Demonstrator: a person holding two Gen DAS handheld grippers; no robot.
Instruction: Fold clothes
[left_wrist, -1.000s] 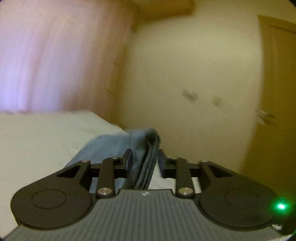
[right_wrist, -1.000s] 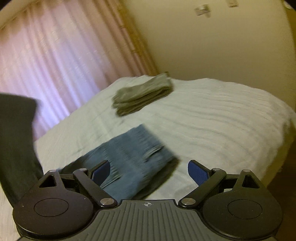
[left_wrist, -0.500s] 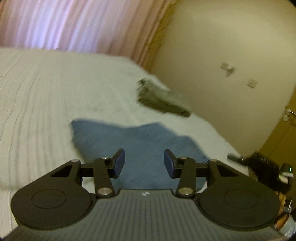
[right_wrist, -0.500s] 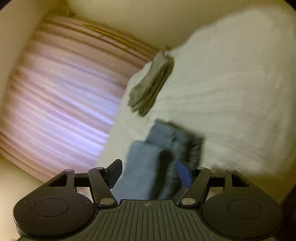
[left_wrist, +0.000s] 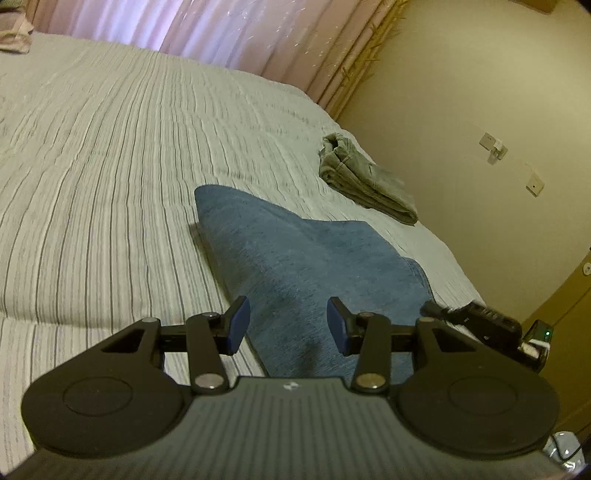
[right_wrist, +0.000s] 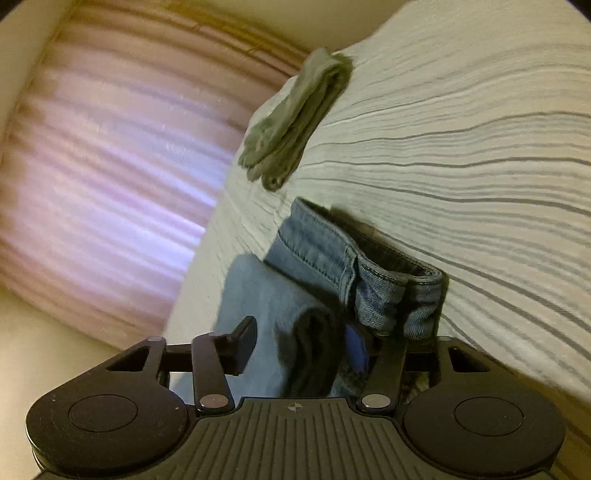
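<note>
Folded blue denim jeans (left_wrist: 306, 258) lie ahead of the left gripper's (left_wrist: 288, 325) spread, empty fingers; the right gripper (right_wrist: 303, 343) straddles the jeans' edge unclenched, so the fold could slip apart.

Near end of jeans (left_wrist: 310, 273) hidden behind left gripper (left_wrist: 289, 325) body. Pink cloth (left_wrist: 14, 33) cut off by upper left edge of left view; kind not discernible. Right gripper (left_wrist: 480, 321) partly hidden there, its jaws not visible. Curtain (right_wrist: 103, 177) smeared by motion blur in right view. Right gripper's blue pad (right_wrist: 356, 349) half hidden by denim; grip on fabric not determinable. Lower part of jeans (right_wrist: 332, 273) hidden behind that gripper's body.
</note>
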